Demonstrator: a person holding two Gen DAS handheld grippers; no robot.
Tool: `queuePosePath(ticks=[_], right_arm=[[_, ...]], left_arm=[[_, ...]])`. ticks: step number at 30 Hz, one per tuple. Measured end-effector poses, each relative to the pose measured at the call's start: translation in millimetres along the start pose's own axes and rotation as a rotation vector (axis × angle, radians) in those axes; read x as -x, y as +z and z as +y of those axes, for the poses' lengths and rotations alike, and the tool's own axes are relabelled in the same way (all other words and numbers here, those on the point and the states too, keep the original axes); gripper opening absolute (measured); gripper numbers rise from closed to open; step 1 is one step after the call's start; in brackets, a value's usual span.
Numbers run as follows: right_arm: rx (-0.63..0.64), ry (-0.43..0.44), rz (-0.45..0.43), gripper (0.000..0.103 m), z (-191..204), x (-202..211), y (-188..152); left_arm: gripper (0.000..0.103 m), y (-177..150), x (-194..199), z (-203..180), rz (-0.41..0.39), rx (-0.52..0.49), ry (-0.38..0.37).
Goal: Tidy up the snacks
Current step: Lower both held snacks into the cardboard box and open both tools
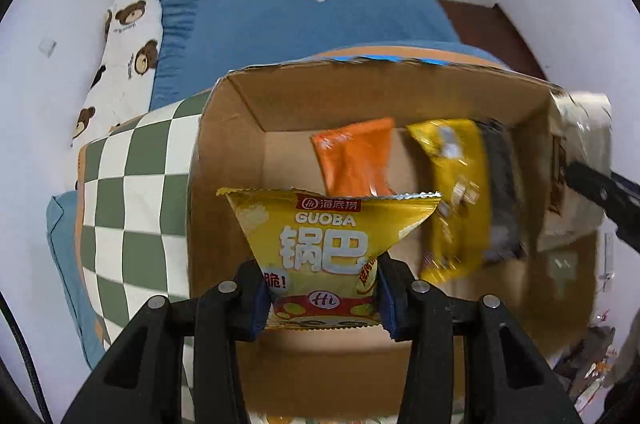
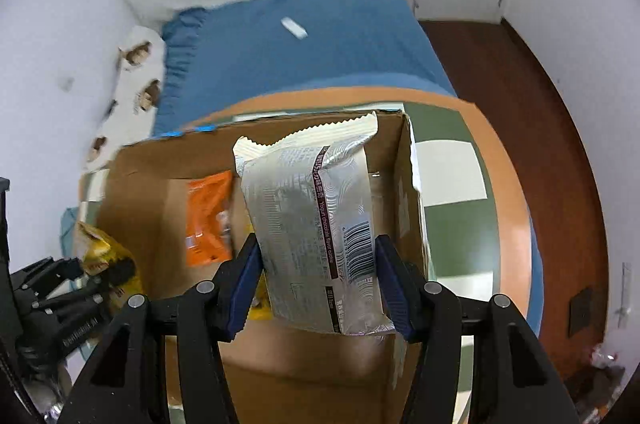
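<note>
Left gripper clamps yellow snack bag, right gripper clamps silver cookie pack, long axis pointing away from fingers. Both hang over cardboard box on checkered worktop; box lies straight ahead below, orange packet inside.

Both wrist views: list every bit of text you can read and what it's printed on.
"海底捞", "GUOBA", "锅巴", "脆!", "Hi": yellow snack bag in left gripper.
"Yogurt chocolate flavor cookie": silver packet in right gripper; its barcode digits and fine print too small.
Orange packet and yellow-black bag in the cardboard box: print blurred.
</note>
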State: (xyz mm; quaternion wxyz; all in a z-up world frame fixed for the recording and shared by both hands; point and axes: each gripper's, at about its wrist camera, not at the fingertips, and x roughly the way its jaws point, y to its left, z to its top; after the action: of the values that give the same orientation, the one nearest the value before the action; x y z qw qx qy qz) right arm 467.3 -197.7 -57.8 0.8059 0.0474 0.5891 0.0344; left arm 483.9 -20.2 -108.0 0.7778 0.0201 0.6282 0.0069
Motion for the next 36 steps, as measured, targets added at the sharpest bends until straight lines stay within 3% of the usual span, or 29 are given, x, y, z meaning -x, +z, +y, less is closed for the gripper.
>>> queuePosePath(ticks=[2, 4, 5, 6, 7, 8, 14, 26, 36], right_arm=[[-0.031, -0.009, 0.044, 0.063, -4, -18, 7], [-0.051, -0.022, 0.089, 0.082, -7, -35, 17], [-0.057, -0.021, 0.093, 0.094, -9, -39, 16], [-0.059, -0.016, 0.099, 0.095, -9, -43, 17], [-0.06, -0.022, 0.104, 0.095, -9, -47, 17], [-0.057, -0.028, 0.105, 0.096, -9, -50, 16], [-0.044, -0.023, 0.1, 0.097, -4, -46, 3], [0.016, -0.053, 0.078, 0.097, 15, -40, -40], [0.063, -0.048, -0.049, 0.097, 33, 9, -70]], left_arm=[[0.041, 11, -14, 4, 0.031, 0.013, 0.004], [0.043, 23, -31, 12, 0.066, 0.033, -0.005], [0.053, 28, -37, 15, 0.081, 0.047, -0.019], [0.063, 32, -43, 19, 0.091, 0.061, -0.04], [0.083, 35, -44, 20, 0.091, 0.068, -0.049], [0.091, 37, -45, 22, 0.086, 0.074, -0.048], [0.092, 31, -50, 24, 0.074, 0.095, -0.065], [0.092, -17, -21, 21, -0.023, 0.104, -0.032], [0.092, -61, 41, 21, -0.187, 0.109, -0.019]])
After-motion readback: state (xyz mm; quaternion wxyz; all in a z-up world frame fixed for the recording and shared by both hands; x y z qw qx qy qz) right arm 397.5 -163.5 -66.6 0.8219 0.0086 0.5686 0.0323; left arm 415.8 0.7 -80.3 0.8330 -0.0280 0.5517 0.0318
